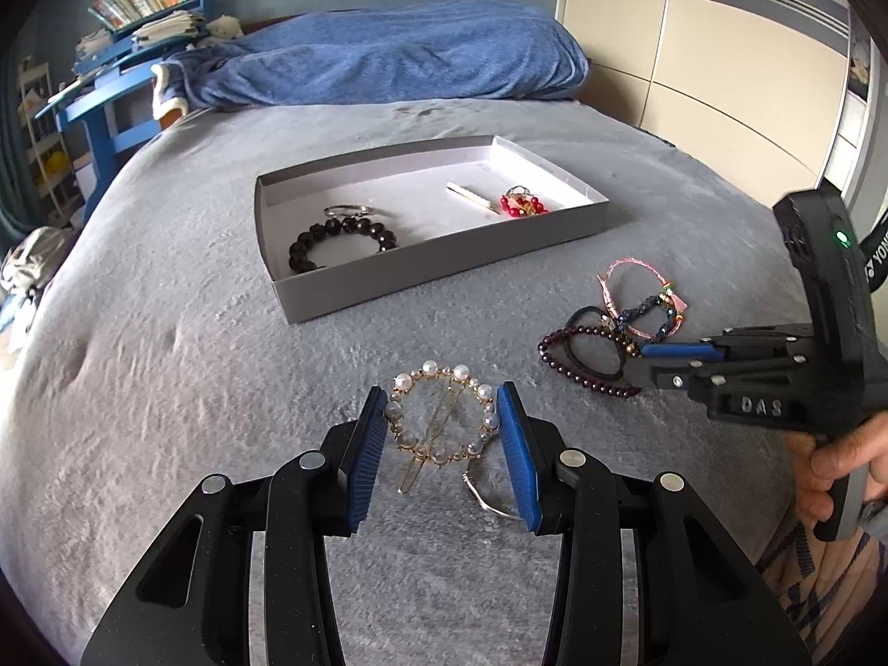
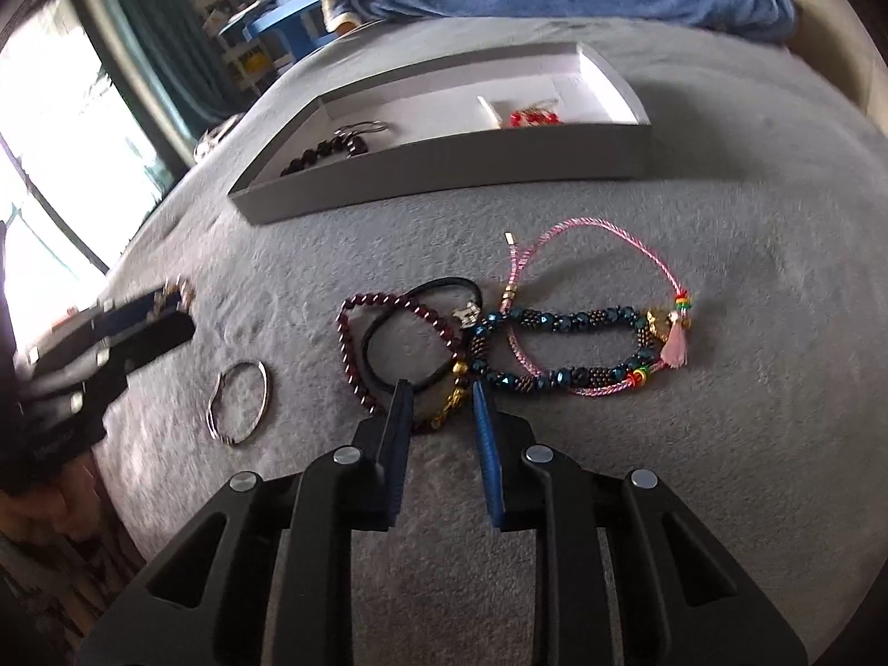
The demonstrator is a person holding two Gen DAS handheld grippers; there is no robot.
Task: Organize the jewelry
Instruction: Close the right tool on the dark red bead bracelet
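Observation:
A round pearl hair clip (image 1: pixel 441 420) lies on the grey bed cover between the open fingers of my left gripper (image 1: pixel 442 408). A silver ring (image 1: pixel 495 491) lies just right of it, also in the right wrist view (image 2: pixel 238 403). My right gripper (image 2: pixel 439 395) is open over a heap: a dark red bead bracelet (image 2: pixel 355 366), a black hair tie (image 2: pixel 422 327), a blue bead bracelet (image 2: pixel 560 322) and a pink cord bracelet (image 2: pixel 599 233). The grey box (image 1: pixel 444 266) holds a black bead bracelet (image 1: pixel 338 244), a red bead piece (image 1: pixel 524 204) and a pale bar clip (image 1: pixel 472 197).
A blue pillow and blanket (image 1: pixel 399 55) lie at the bed's far end. A blue shelf with books (image 1: pixel 127 39) stands at the back left, a wardrobe (image 1: pixel 694 55) at the right. A bright window (image 2: pixel 50 166) is left of the bed.

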